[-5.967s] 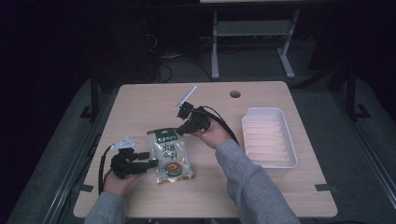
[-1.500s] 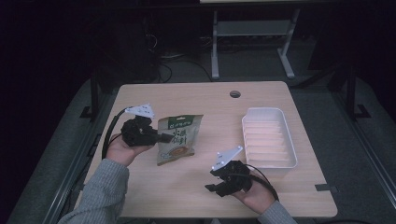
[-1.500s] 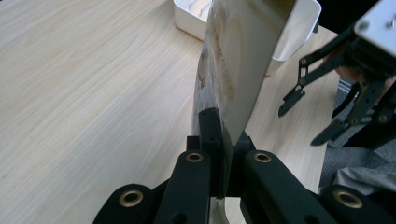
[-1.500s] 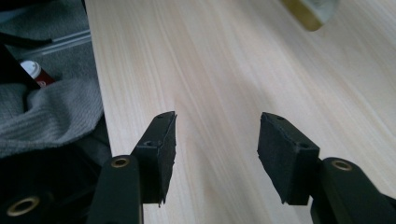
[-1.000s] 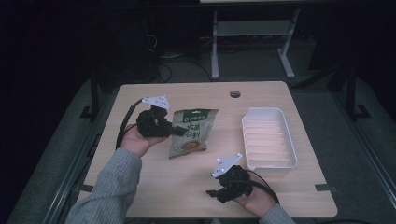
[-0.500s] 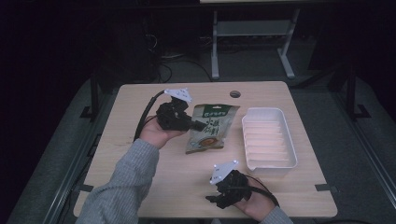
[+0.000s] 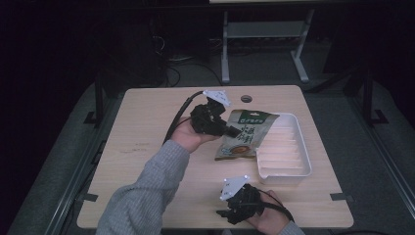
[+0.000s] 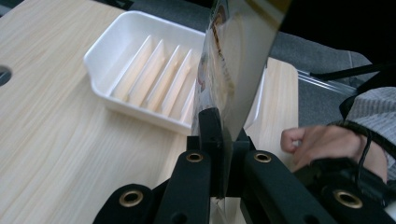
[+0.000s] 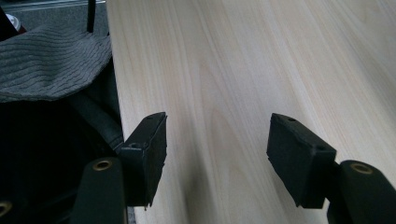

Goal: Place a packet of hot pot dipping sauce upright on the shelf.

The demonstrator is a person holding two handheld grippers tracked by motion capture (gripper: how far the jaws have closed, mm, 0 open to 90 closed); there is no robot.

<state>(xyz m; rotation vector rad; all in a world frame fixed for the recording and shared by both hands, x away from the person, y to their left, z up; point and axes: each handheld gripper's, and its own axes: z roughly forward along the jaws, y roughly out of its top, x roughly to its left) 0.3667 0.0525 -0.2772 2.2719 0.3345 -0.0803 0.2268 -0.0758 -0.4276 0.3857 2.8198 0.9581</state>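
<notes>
Where left gripper [image 7: 234,131] clamps, packet [image 7: 246,138] seemingly overhangs tray [image 7: 288,166].

A green-topped snack pouch [image 7: 243,138] with a printed food picture is held off the table [image 7: 147,147], clamped at its left edge between the jaws of the left gripper [image 7: 230,131], its right part hanging over the left rim of the tray. A white ribbed tray [image 7: 288,152] is seen empty near the table's right edge, long side running front to back.
</notes>
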